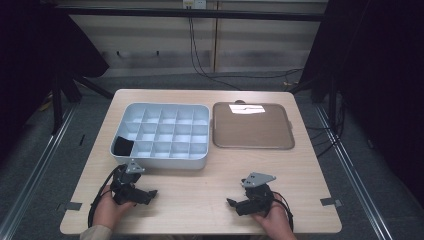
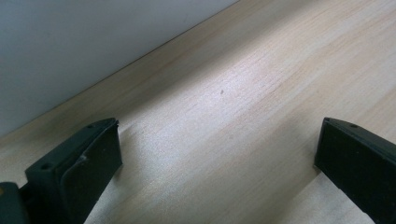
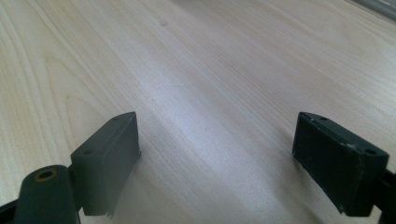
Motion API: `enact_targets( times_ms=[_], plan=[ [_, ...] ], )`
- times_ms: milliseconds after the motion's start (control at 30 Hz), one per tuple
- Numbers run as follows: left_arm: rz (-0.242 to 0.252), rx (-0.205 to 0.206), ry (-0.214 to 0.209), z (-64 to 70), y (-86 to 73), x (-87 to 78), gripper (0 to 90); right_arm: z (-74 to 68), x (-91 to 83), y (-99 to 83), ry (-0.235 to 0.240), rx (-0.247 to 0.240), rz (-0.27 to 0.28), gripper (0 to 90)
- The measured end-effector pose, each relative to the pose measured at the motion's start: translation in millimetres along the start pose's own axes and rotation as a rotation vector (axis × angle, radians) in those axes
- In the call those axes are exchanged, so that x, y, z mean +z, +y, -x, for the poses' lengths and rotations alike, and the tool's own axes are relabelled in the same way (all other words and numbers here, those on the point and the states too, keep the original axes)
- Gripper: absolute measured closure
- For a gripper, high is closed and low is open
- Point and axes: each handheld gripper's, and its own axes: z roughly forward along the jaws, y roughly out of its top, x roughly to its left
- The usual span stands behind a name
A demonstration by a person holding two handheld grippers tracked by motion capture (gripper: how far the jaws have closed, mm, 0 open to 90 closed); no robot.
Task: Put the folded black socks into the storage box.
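Two grippers, my left gripper and right gripper, rest low on the wooden table, jaws spread wide, gripping nothing. Beyond the left sits a grey compartment tray holding a black object; farther right, a brown tray.

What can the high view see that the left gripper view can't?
The high view takes in the compartment box's cells, a black thing in one cell, the brown tray, both hands and the right gripper. The left gripper view gives a close look at the left gripper's wide-open jaws. Both show the wooden table and the box's white wall.
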Motion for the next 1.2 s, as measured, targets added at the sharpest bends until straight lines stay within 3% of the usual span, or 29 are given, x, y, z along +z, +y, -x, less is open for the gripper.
enact_targets(
  times_ms=[500,1200],
  plan=[
    [0.034,0.002,0.003,-0.3,-3.7,-0.1,0.0,0.1,0.0,0.0,0.0,-0.002,0.0,14.4],
    [0.138,-0.006,0.013,0.7,-11.7,3.5,0.0,0.2,0.1,0.0,0.0,-0.003,0.001,14.4]
  ],
)
